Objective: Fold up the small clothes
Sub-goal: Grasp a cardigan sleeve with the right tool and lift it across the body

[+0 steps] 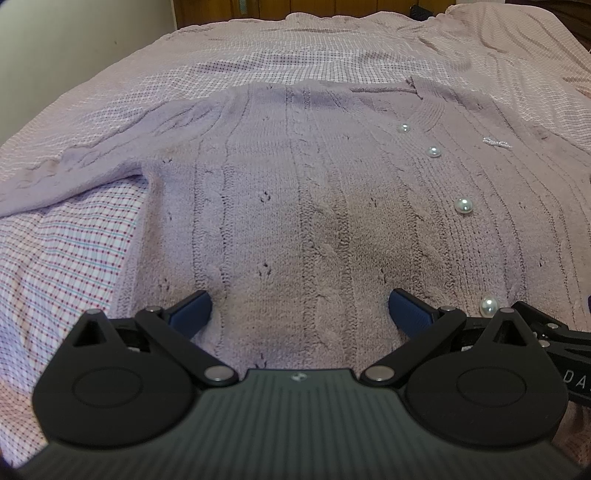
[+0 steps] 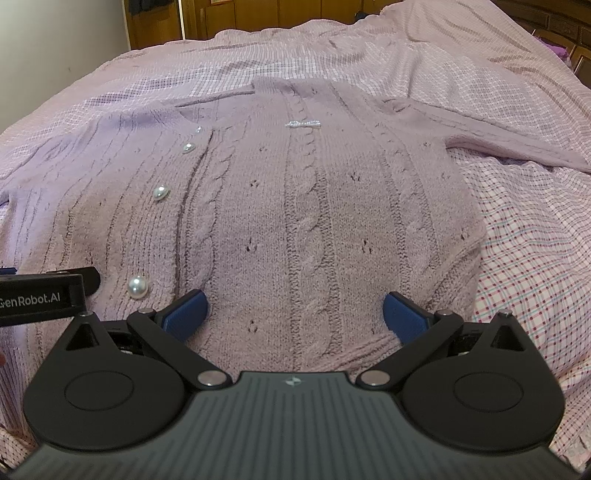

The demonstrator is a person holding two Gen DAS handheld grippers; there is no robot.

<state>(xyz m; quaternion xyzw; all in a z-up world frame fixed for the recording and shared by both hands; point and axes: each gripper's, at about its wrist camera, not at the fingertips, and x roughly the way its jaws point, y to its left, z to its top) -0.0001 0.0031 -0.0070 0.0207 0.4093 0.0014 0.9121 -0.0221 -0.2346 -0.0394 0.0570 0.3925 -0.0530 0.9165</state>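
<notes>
A small lilac cable-knit cardigan (image 1: 303,192) (image 2: 295,206) lies flat and face up on the bed, its pearl buttons (image 1: 463,205) (image 2: 161,192) fastened down the front. One sleeve (image 1: 74,173) stretches out left in the left wrist view, the other sleeve (image 2: 509,136) right in the right wrist view. My left gripper (image 1: 300,314) hovers open over the hem's left half, nothing between its blue pads. My right gripper (image 2: 294,314) hovers open over the hem's right half, also empty. Each gripper's edge shows in the other's view.
A pink checked bedsheet (image 1: 62,266) (image 2: 532,258) covers the bed around the cardigan, wrinkled towards the far right. A pale wall (image 1: 74,48) and wooden furniture (image 2: 236,18) stand beyond the bed's far edge.
</notes>
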